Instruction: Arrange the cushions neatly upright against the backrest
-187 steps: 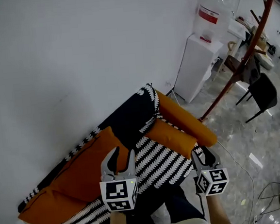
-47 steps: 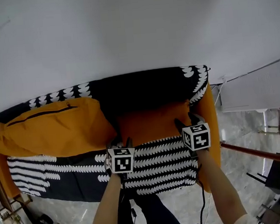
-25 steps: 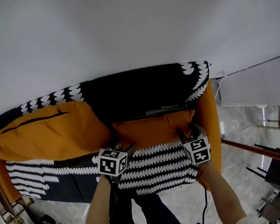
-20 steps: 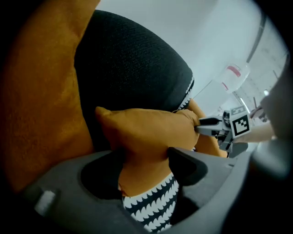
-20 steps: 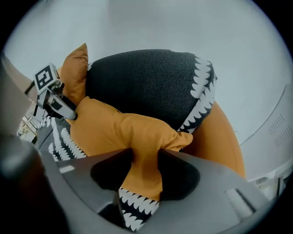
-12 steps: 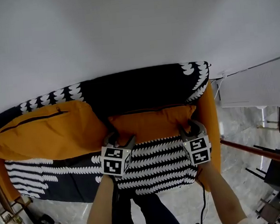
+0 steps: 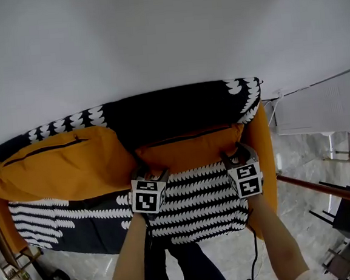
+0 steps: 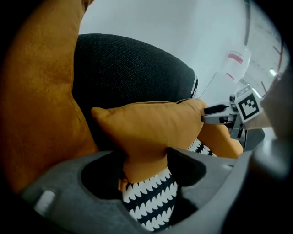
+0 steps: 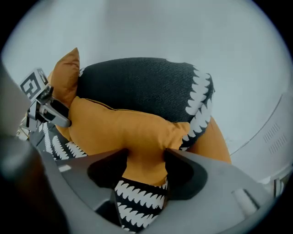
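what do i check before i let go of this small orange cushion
1. Left hand-held gripper grip: ok, small cushion pinched at its lower edge, though the jaws have just been opening.
2. Right hand-held gripper grip: ok, lower edge pinched, jaws likewise just opening.
3. Small cushion against backrest: ok, standing on edge.
4. Large cushion against backrest: ok.
5. Stays up once released: cannot tell.

A sofa [image 7: 66, 216] stands against a wall [image 7: 153, 34], with its backrest [image 7: 172, 112] on the far side. A small cushion [image 7: 188, 150] leans on the backrest at the right end of the seat [image 7: 196, 210], next to the armrest [image 7: 264, 159] on its right. A large cushion [image 7: 62, 170] lies just beside it on the left, also against the backrest.
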Motion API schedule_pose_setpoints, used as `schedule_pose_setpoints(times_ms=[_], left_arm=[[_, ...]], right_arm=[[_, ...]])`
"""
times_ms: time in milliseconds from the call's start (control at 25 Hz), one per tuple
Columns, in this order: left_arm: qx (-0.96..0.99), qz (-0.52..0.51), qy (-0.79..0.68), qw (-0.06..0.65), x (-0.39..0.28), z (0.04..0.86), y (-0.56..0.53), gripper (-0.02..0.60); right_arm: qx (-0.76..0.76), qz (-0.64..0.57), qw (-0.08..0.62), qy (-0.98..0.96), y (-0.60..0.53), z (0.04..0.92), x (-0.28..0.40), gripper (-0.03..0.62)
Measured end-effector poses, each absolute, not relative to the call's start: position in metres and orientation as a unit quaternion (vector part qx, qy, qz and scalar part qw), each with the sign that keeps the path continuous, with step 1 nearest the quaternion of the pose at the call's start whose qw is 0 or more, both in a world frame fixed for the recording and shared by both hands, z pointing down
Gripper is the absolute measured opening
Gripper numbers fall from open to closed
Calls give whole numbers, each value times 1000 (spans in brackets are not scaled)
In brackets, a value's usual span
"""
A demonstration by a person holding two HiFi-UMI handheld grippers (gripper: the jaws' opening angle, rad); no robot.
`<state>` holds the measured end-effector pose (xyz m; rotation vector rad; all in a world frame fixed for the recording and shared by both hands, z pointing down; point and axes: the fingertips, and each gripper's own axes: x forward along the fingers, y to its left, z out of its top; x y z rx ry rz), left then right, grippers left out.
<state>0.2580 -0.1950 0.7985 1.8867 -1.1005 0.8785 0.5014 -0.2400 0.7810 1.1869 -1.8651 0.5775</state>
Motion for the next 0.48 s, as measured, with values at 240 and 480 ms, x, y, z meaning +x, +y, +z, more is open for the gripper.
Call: schedule_pose_setpoints(times_ms=[240, 480], left_arm=[[743, 308, -463, 372, 254, 764, -183, 304], [756, 251, -503, 335, 247, 688, -176, 288]], right_arm=[[528, 234, 349, -738, -229, 746, 503, 355], [577, 197, 274, -744, -213, 667, 474, 119]])
